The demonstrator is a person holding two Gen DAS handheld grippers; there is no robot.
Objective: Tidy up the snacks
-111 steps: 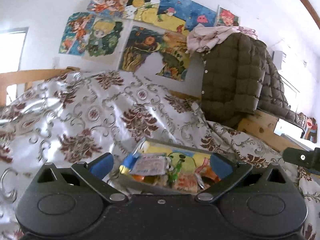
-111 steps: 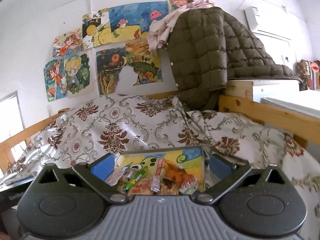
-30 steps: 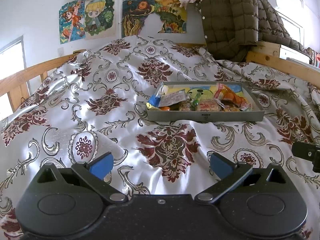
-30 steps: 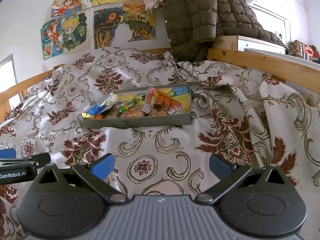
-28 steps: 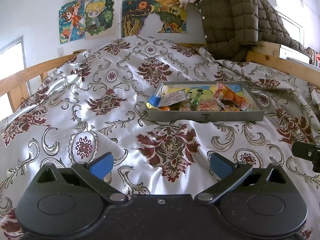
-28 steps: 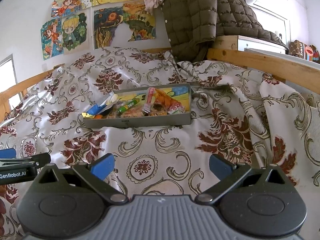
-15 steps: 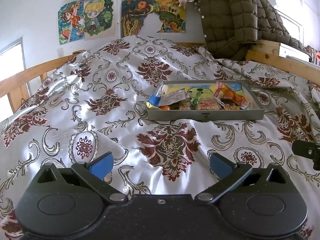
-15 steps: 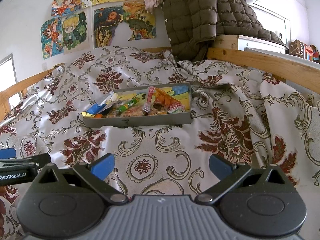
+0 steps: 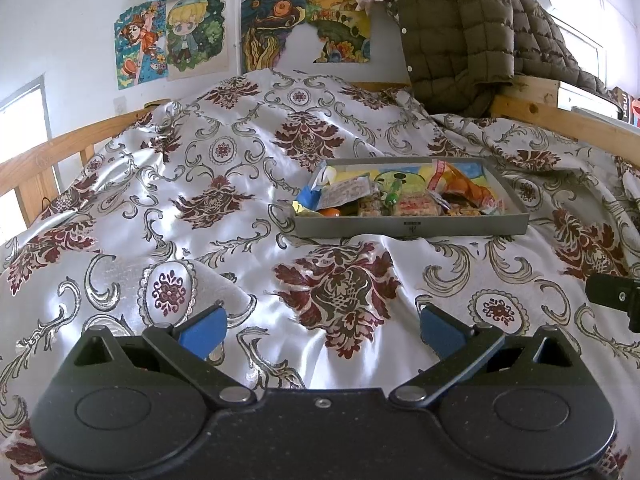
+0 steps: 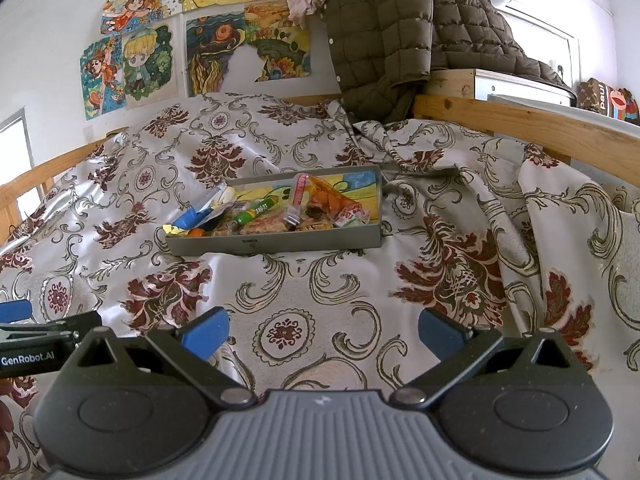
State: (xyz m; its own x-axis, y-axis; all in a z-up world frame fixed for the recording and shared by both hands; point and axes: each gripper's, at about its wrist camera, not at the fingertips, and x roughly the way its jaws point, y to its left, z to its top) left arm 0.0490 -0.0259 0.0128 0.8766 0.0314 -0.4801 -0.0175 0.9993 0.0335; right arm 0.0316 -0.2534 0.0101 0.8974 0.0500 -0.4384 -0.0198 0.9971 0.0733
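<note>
The left gripper (image 9: 320, 326) and the right gripper (image 10: 322, 326) are both held spread wide and empty above the damask bedspread (image 9: 208, 204), well short of the grey tray (image 9: 412, 227). The tray is set on that bedspread (snack packets (image 10: 276, 210) are piled inside it), below the quilted jacket (image 10: 384, 28) draped over the wooden bed rail (image 10: 520, 120).

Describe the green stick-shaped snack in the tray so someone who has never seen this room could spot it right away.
Find the bed covered in a shiny floral bedspread; a shallow grey tray of snacks sits on it. Near the tray's middle lies the green stick snack, slanted among flat, crinkled wrappers. It is the only slim, bright green tube there, unlike the blue wrapper at the left end and the orange packet towards the right.
</note>
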